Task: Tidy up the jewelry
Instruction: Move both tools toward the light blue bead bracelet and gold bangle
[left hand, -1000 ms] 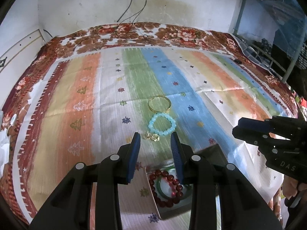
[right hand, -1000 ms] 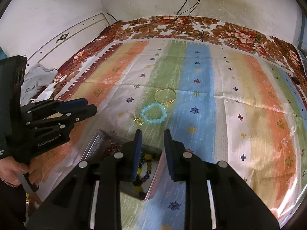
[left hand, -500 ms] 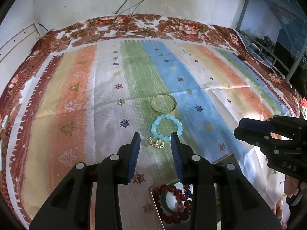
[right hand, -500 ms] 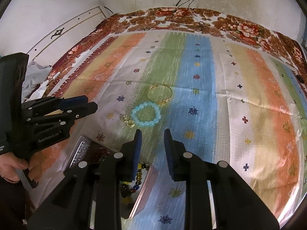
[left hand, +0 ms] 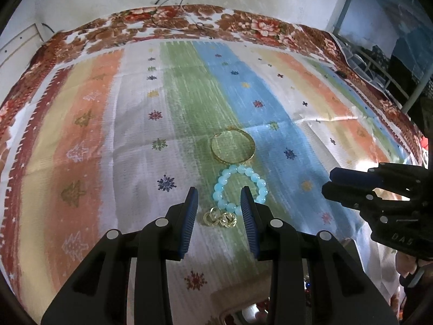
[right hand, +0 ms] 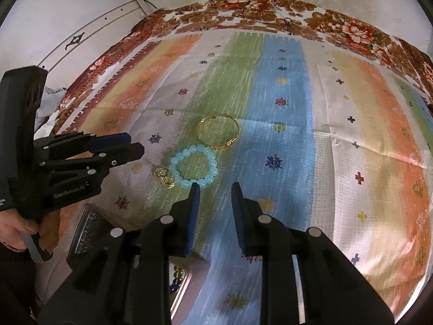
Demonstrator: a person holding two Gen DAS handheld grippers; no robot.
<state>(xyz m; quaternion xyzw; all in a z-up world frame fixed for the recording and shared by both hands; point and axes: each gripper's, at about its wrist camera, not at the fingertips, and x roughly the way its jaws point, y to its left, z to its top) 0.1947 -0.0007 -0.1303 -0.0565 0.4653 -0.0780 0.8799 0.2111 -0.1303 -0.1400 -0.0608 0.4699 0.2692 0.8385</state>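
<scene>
Meanwhile, over the striped, flower-bordered cloth (left hand: 89, 146), both grippers had sunk toward the jewelry. Left gripper (left hand: 219, 205), narrowly parted and empty, framed small gold earrings (left hand: 219, 218), probably next; right gripper (right hand: 214, 203) likewise empty beside the pale-blue bead bracelet (right hand: 193, 165).

Striped bedspread (left hand: 81, 162), bracelets (left hand: 239, 187), perhaps earrings (left hand: 219, 219)
</scene>
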